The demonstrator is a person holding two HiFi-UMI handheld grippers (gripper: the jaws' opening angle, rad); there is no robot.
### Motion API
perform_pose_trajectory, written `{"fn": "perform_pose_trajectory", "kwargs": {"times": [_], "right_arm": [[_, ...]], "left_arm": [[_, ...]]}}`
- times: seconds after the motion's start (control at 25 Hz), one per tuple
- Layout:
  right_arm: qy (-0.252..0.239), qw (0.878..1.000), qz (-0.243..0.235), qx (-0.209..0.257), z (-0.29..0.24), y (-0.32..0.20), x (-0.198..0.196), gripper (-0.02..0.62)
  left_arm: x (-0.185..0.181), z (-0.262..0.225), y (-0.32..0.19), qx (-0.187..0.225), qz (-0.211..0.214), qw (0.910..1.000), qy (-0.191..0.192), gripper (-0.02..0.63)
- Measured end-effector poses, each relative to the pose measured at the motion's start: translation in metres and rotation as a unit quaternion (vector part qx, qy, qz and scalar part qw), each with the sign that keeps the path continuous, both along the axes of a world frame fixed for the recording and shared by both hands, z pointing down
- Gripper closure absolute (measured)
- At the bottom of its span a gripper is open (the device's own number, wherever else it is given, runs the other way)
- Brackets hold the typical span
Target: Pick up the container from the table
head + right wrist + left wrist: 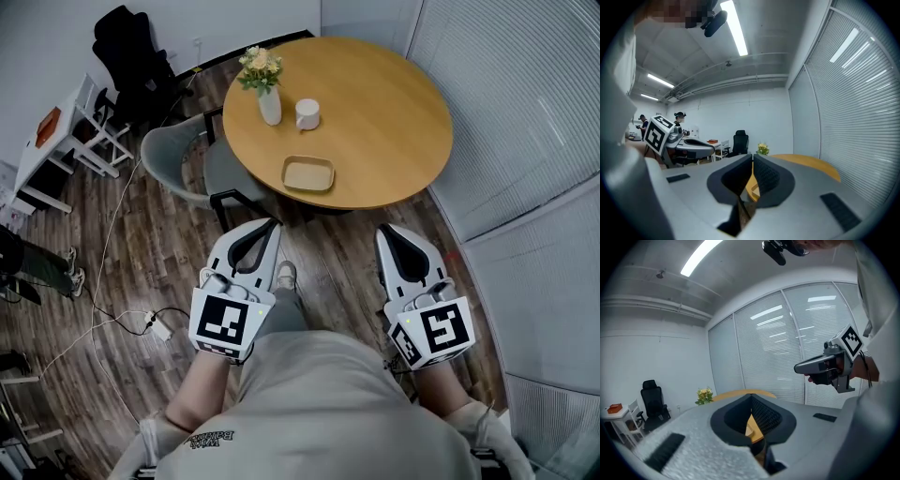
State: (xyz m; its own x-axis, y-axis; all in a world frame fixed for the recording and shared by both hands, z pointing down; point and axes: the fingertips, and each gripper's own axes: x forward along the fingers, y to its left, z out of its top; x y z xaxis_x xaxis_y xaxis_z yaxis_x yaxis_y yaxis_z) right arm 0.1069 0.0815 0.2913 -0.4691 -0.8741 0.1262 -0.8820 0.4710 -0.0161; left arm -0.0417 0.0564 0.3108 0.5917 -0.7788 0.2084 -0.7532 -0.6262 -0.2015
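— How do our claws stand?
— We hold the left claw [270, 225] and the right claw [382, 231] side by side, low over the wooden floor [337, 267]. Both point toward the round table [394, 112]. In each claw's own view the two jaws are pressed together at the tips, with nothing pinched between them.
— And the container?
— We see the shallow tan container [308, 173] ahead of the left claw and a little to its right, and ahead-left of the right claw. It is well apart from both and lies flat near the table edge facing our claws.
— Anything past it?
— Beyond the container stand a white mug [307, 113] and a vase [269, 105] of flowers, the vase left of the mug. A grey chair [173, 155] sits ahead-left of the left claw.
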Motion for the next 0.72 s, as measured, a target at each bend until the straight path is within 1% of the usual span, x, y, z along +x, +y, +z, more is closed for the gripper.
{"fn": "perform_pose_trajectory", "kwargs": {"times": [0.32, 0.48, 0.6, 0.72], "right_arm": [[0.010, 1.000, 0.015, -0.011, 0.000, -0.052, -0.024, 0.565], [0.022, 0.999, 0.023, -0.010, -0.004, -0.082, -0.039, 0.565], [0.037, 0.999, 0.025, -0.010, -0.003, -0.106, -0.052, 0.565], [0.040, 0.999, 0.030, -0.013, -0.003, -0.128, -0.064, 0.565]], "left_arm": [[-0.018, -0.006, -0.057, -0.006, 0.020, 0.9996, 0.017, 0.584], [-0.031, -0.009, -0.090, 0.002, 0.033, 0.9993, 0.018, 0.584], [-0.041, -0.007, -0.116, 0.000, 0.034, 0.9992, 0.022, 0.584], [-0.052, -0.006, -0.141, -0.005, 0.038, 0.9989, 0.027, 0.584]]}}
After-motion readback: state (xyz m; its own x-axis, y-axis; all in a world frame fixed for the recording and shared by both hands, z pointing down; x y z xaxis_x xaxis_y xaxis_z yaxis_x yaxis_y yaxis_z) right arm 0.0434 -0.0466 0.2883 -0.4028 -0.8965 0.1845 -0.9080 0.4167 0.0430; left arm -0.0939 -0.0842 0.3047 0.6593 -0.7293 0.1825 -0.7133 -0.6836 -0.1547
